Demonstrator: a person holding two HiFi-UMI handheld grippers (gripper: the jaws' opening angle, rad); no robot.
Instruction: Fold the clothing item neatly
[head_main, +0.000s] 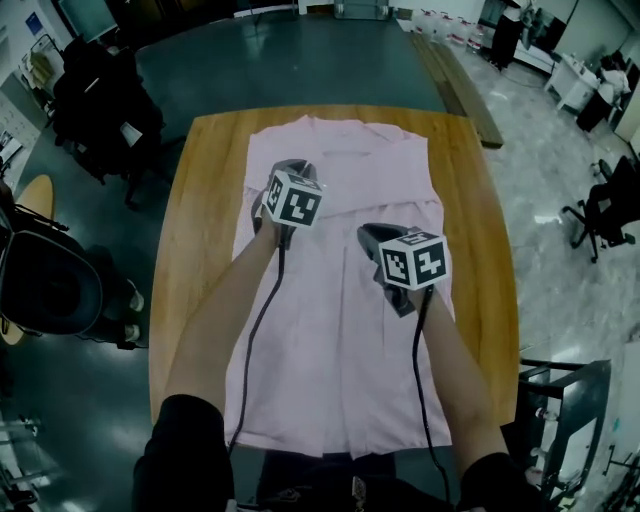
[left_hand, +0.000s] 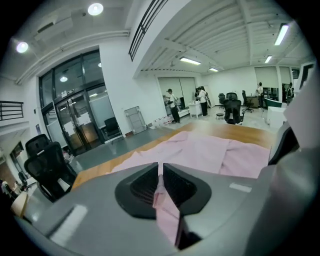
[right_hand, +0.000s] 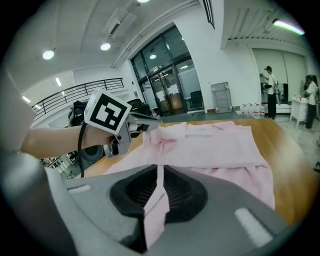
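Above wooden table (head_main: 200, 210), left gripper (left_hand: 160, 172) and right gripper (right_hand: 159, 175) each pinch pink garment (head_main: 340, 360).

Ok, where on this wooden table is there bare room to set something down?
Bare wood runs down the light brown wooden table either side of the pale pink shirt. The middle is crowded: the left gripper and right gripper both pinch shirt fabric there.

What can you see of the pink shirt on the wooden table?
The pale pink shirt, thin soft-looking cloth, lies flat on the wooden table, collar at the far end, hem at the near edge. Its upper part is folded over. The left tongs and right tongs each pinch a raised fold of it.
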